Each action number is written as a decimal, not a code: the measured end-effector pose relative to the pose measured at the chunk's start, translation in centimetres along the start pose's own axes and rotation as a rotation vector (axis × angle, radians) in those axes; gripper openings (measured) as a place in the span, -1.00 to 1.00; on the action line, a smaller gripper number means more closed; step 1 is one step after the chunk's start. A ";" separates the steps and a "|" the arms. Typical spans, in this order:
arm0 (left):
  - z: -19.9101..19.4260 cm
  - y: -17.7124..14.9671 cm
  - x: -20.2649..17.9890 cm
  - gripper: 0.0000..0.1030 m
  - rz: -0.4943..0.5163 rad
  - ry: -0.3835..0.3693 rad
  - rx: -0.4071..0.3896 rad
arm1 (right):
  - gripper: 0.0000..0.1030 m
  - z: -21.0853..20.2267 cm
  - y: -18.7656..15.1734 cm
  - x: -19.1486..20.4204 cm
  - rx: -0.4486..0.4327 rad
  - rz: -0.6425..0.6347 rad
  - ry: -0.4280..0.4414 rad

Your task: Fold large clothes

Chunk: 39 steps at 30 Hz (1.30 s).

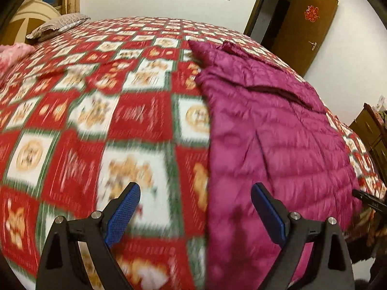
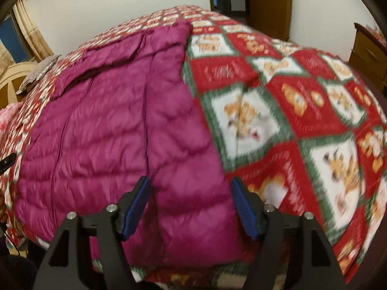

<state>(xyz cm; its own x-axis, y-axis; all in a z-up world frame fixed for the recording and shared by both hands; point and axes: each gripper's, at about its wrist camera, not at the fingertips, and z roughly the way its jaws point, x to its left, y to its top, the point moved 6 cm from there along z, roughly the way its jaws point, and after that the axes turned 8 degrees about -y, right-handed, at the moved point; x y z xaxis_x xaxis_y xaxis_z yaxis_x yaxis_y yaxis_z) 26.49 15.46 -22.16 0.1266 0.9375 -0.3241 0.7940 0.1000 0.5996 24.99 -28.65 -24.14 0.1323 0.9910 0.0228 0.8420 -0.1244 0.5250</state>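
A magenta quilted puffer jacket [image 1: 278, 133] lies spread flat on the bed, with a sleeve folded in over its body [image 2: 183, 120]. In the left wrist view my left gripper [image 1: 196, 188] hangs open above the jacket's left edge. One blue pad is over the bedspread and the other is over the jacket. In the right wrist view my right gripper [image 2: 190, 181] is open above the jacket's near right part, by the hem. Fabric shows between its fingers, and the pads do not press on it. Both views are blurred by motion.
A red, white and green patchwork bedspread [image 1: 135, 120] covers the bed. A grey pillow [image 1: 58, 25] and a pink cloth [image 1: 12, 53] lie at the head end. A brown door [image 1: 304, 29] and a wooden cabinet [image 2: 370, 53] stand beyond the bed.
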 end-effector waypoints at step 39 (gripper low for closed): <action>-4.8 -4.3 -6.9 -0.89 0.096 -0.402 -0.024 | -0.74 -7.4 -1.4 4.0 -0.118 -0.034 0.194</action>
<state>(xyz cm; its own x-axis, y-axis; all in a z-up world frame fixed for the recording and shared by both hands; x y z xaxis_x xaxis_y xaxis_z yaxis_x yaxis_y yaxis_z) 19.36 10.19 -19.02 0.4253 0.7386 -0.5230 0.7536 0.0309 0.6566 20.52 -24.15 -18.49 -0.0078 0.9871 0.1602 0.7755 -0.0952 0.6242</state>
